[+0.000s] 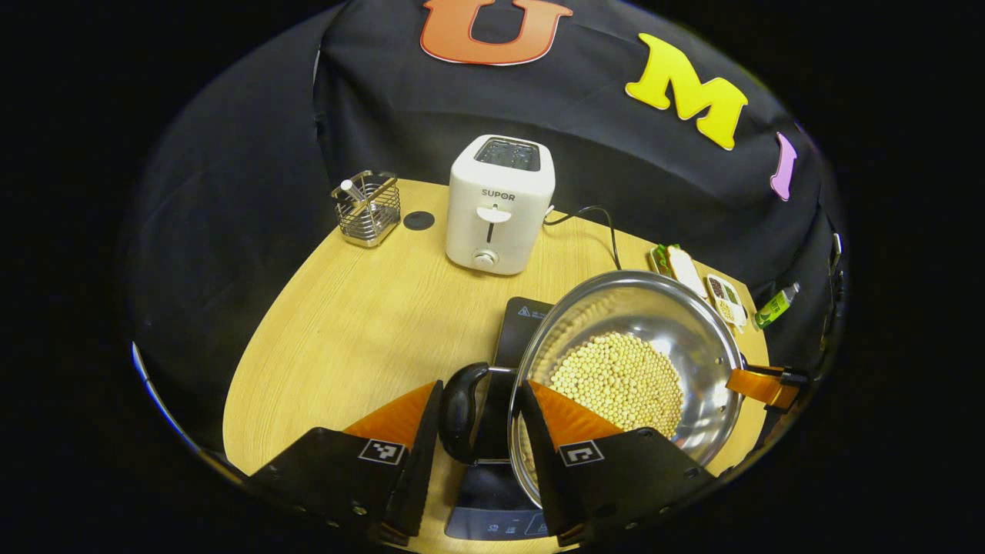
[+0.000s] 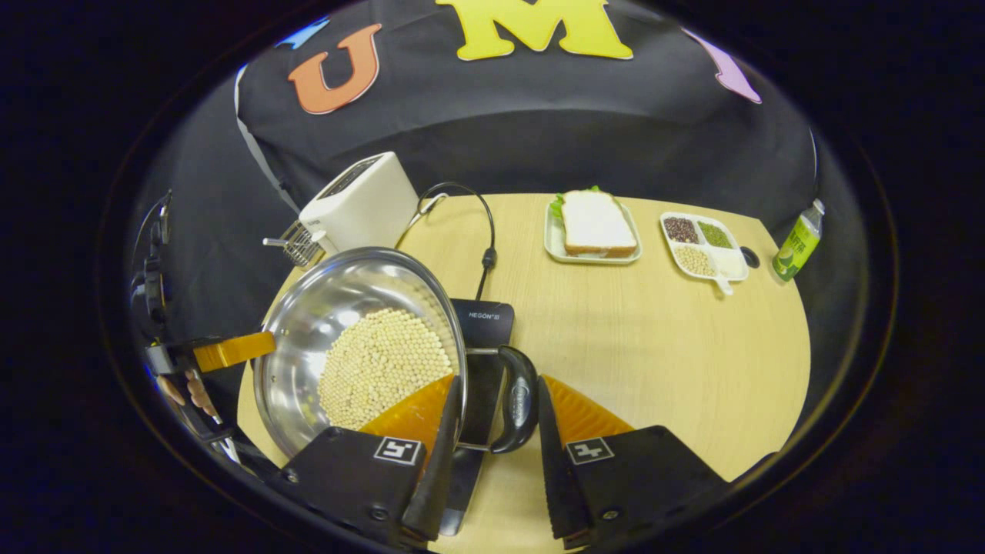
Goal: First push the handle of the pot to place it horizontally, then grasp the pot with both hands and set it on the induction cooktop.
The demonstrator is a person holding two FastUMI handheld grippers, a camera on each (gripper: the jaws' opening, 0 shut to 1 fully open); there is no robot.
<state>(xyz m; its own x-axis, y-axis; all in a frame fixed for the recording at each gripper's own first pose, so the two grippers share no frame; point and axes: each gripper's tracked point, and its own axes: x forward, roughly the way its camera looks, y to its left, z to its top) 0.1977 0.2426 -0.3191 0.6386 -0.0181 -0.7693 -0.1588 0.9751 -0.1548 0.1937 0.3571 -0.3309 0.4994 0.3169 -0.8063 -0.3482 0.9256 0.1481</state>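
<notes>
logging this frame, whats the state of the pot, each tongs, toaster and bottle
pot: upright, holds beans, over the cooktop
left tongs: astride the pot's loop handle, grip unclear
right tongs: astride the other loop handle, grip unclear
toaster: upright, lever up
bottle: upright, capped

Your wooden tabletop (image 2: 654,354) and what rests on it

You have a white toaster (image 1: 500,204) and a wire caddy (image 1: 368,208) at the back, the black induction cooktop (image 2: 481,327) near the front, then a sandwich plate (image 2: 592,227), a divided dish (image 2: 704,245) and a green bottle (image 2: 798,242).
</notes>
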